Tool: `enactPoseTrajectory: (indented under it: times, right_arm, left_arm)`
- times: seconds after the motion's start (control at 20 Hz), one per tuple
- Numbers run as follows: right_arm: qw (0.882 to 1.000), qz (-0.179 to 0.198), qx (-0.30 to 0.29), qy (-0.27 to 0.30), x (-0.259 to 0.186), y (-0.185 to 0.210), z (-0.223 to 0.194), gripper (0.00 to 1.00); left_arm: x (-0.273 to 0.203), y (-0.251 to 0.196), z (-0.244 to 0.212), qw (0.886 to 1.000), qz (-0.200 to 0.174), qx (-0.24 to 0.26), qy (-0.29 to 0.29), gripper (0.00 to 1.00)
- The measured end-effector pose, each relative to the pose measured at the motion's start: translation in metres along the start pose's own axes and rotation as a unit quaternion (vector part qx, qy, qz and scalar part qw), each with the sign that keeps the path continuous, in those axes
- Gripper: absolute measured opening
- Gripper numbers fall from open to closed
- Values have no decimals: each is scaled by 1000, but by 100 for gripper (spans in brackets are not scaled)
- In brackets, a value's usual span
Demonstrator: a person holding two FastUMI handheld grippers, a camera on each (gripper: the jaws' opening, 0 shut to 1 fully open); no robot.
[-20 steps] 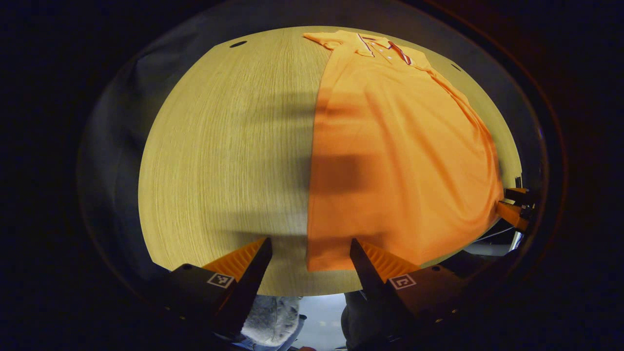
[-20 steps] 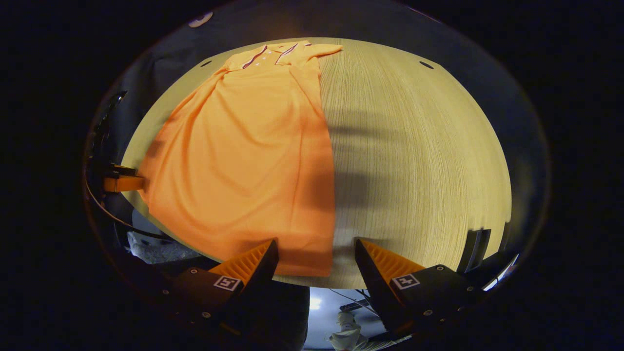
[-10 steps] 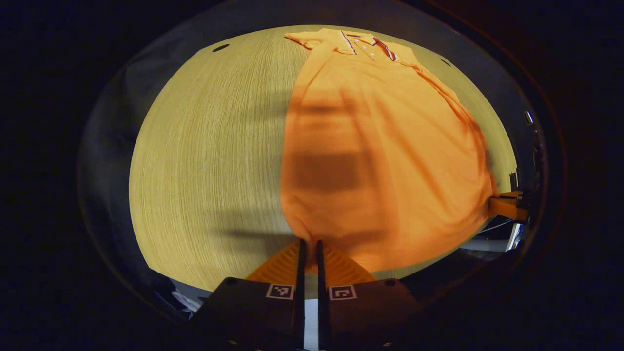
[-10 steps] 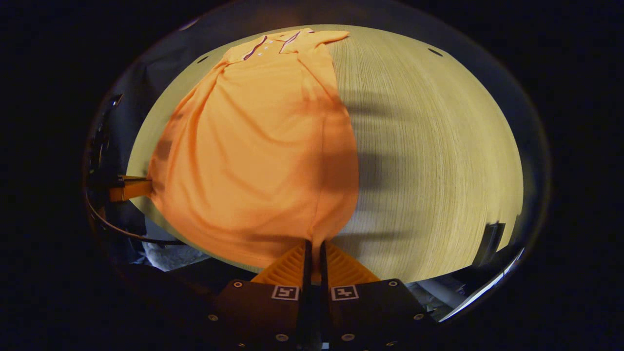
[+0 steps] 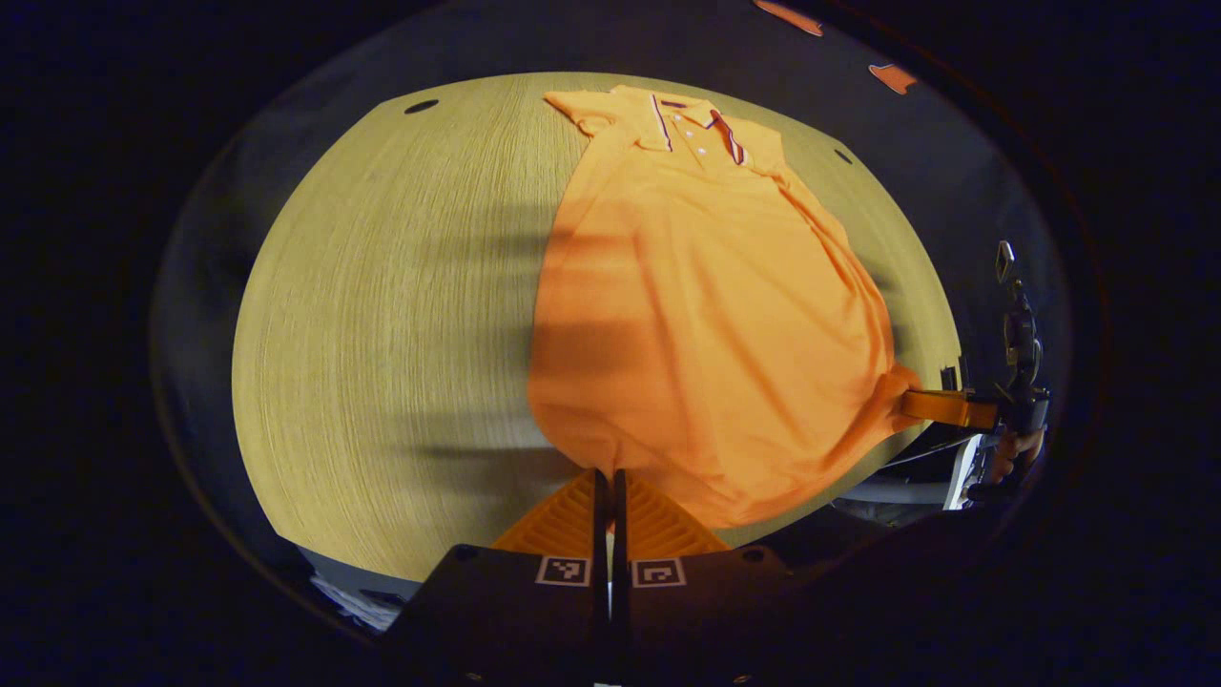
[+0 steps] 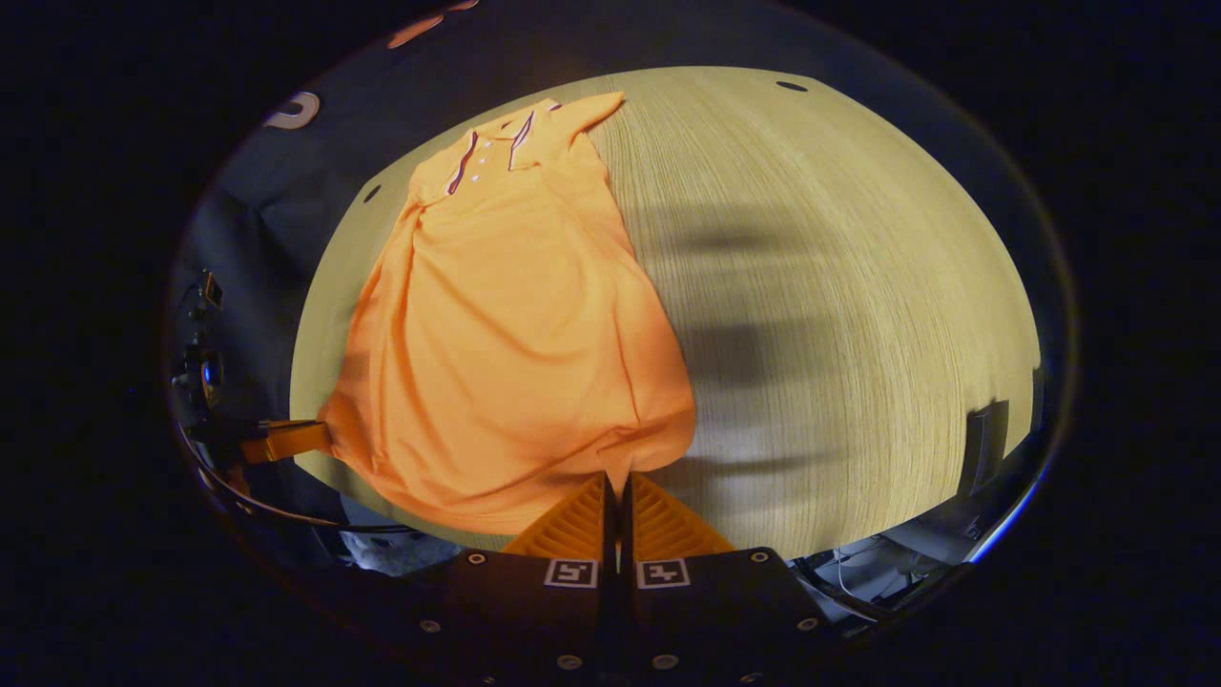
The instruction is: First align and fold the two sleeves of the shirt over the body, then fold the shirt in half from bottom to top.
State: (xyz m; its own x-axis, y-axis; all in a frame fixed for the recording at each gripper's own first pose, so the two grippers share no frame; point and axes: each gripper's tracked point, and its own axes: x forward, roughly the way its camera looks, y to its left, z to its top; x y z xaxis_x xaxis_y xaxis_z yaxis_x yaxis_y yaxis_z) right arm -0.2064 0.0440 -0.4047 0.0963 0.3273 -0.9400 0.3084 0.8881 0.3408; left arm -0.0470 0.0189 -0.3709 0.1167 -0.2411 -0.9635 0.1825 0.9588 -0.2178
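— On the bench (image 5: pixel 382 315), what lies there?

— An orange shirt (image 5: pixel 706 315), stretched lengthwise over the pale wood. Its collar (image 5: pixel 692 124) sits at the far end, with a dark-trimmed placket and a few small buttons. The sleeves are folded in, so the body runs as a long narrow panel.

— And the near end?

— Both bottom corners of the hem are lifted off the wood. The left gripper (image 5: pixel 606 477) has its jaws pressed together on one corner; the cloth rises into a small peak right where the fingers meet. The right gripper (image 6: pixel 615 482) does likewise on the other corner, jaws clamped on the fabric there.

— Can you see one tool from the other?

— Yes. From the left gripper view the other tool shows at the far right edge, pinching the hem, with a hand (image 5: pixel 1011 448) behind it. From the right gripper view, the left tool sits at the left edge of the shirt (image 6: pixel 515 324).

— How does the cloth hang between them?

— The hem sags between the two pinched corners, with creases fanning from each grip. The collar end lies flat on the bench (image 6: pixel 839 286).
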Motion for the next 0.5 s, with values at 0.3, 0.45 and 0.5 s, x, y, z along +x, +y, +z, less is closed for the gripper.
enactPoseTrajectory:
  times: [0.3, 0.45, 0.5]
  right_arm:
    - [999, -13, 12, -39, -27, 18, 25, 1]
    - [998, -7, 22, -66, -38, 30, 47, 0]
    - [997, -1, 21, -72, -42, 36, 54, 1]
  left_arm:
    - [-18, -8, 31, 998, -40, 33, -28, 1]
    - [-31, -8, 51, 997, -55, 37, -46, 1]
    - [-37, -9, 60, 996, -60, 37, -57, 1]
